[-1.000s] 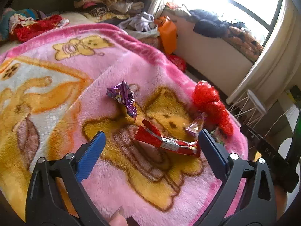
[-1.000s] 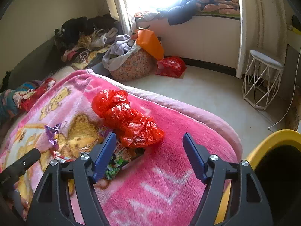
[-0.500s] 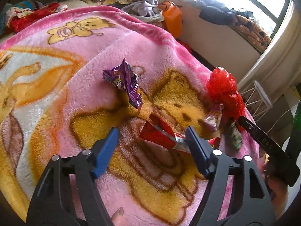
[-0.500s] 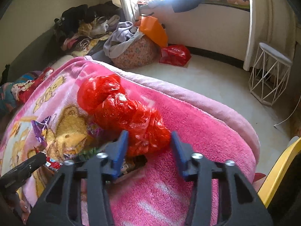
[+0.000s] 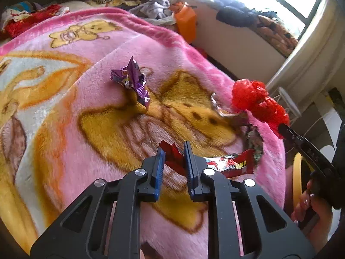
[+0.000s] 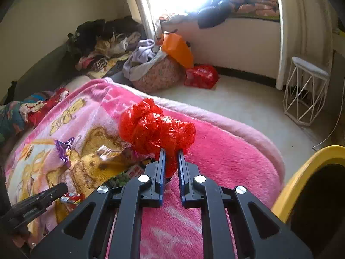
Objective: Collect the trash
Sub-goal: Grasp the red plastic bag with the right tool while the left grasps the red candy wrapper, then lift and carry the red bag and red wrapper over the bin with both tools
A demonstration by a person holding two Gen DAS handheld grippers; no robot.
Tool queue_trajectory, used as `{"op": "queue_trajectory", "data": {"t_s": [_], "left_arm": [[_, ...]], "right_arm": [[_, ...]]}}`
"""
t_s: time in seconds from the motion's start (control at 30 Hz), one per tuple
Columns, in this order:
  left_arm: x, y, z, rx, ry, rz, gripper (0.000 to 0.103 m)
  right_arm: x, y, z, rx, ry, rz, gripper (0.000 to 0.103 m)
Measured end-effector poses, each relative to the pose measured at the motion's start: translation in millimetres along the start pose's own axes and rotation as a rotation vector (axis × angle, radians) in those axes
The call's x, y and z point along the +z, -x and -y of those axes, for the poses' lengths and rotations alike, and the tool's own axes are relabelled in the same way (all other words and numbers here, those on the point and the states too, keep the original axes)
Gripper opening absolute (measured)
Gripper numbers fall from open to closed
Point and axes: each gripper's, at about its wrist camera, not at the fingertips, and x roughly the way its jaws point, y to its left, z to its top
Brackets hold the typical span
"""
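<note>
My left gripper (image 5: 174, 149) is shut on one end of a red snack wrapper (image 5: 228, 164) that lies on the pink bear blanket (image 5: 86, 112). My right gripper (image 6: 171, 157) is shut on a crumpled red plastic bag (image 6: 155, 127) and holds it just above the blanket; the bag also shows in the left wrist view (image 5: 256, 101). A purple foil wrapper (image 5: 133, 82) lies farther up the blanket. A clear wrapper (image 6: 105, 151) and a green printed wrapper (image 6: 120, 179) lie beside the red bag.
A yellow-rimmed bin (image 6: 301, 181) stands at the right of the bed. On the floor beyond are a laundry basket (image 6: 159, 75), an orange bag (image 6: 179, 49), a red bag (image 6: 201, 76) and a white wire stool (image 6: 306, 90). Clothes are piled at the bed's far end.
Both grippers have closed. The left one shut on the red snack wrapper's end. The right one shut on the red plastic bag and lifted it slightly.
</note>
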Motion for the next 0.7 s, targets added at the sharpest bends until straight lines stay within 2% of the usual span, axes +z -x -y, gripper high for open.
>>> {"op": "queue_trajectory", "data": {"t_s": [0.27,0.37,0.7], "left_arm": [[-10.5,24.1,6.7,-0.036,-0.008,0.055,0.0],[-12.4,32.2,11.4,-0.04,-0.024,0.071,0.0],[-17.5,60.4,26.0,-0.048,-0.081,0.124,0.0]], "right_arm": [[-2.9,33.4,4.1,0.018,-0.009,0.071,0.009],[-4.8,51.5,2.7,0.008,0.016,0.123,0.009],[-14.3,81.4,-2.1,0.038,0.051,0.154,0.009]]}}
